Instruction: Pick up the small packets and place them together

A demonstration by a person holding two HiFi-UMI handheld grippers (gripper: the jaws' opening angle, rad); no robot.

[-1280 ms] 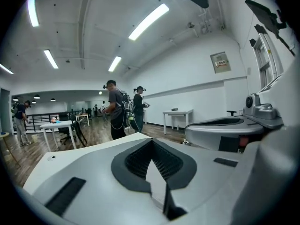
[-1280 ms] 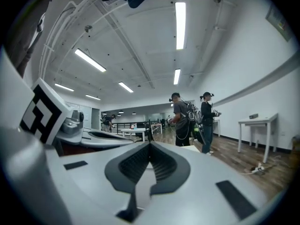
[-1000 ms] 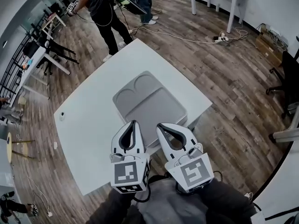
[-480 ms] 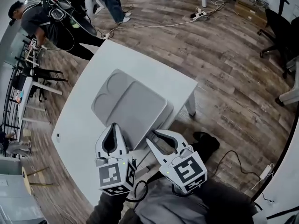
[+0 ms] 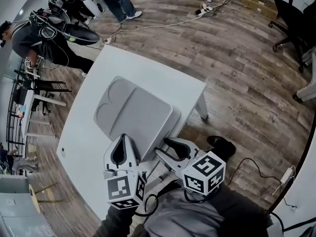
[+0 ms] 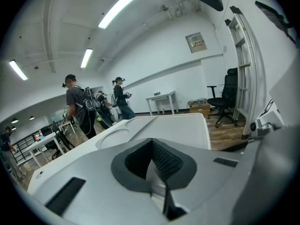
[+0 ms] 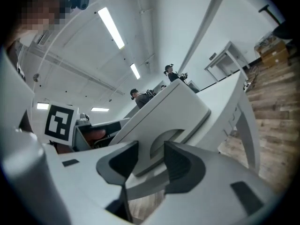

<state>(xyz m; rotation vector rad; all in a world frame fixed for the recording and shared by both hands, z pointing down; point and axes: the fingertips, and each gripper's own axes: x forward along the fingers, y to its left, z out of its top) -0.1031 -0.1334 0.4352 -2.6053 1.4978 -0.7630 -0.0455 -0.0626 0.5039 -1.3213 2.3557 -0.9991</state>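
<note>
A steep downward look at a white tabletop (image 5: 86, 142) with a grey compartment tray (image 5: 133, 112) lying on it. The tray's near corner sticks out past the tabletop's edge.

The task has not visibly begun. No packets can be made out in any view. The tray's compartments look bare. One tiny pale thing (image 5: 62, 151) sits near the tabletop's left edge, too small to identify. Finding, picking up and grouping the packets all seem left to do.

The left gripper (image 5: 122, 137) hovers low in the picture, just beside the tray's near edge. Its jaws are pressed together with nothing between them. The right gripper (image 5: 161, 145) points at the tray's overhanging corner. Its jaws are opening, about half apart. In the right gripper view the tray's edge shows through the gap, but the pads do not press on it, and I cannot tell whether it lies between them or beyond.

Compared with a second ago, the right jaws were closed and are now parting. The right gripper has also rolled, so two faces of its marker cube show instead of one. The head has turned, so the tabletop sits further left and more wooden floor (image 5: 237, 83) fills the right. The grippers now lie closer to the tray. People (image 5: 44, 33) standing at upper left appear in a different spot in the picture.
</note>
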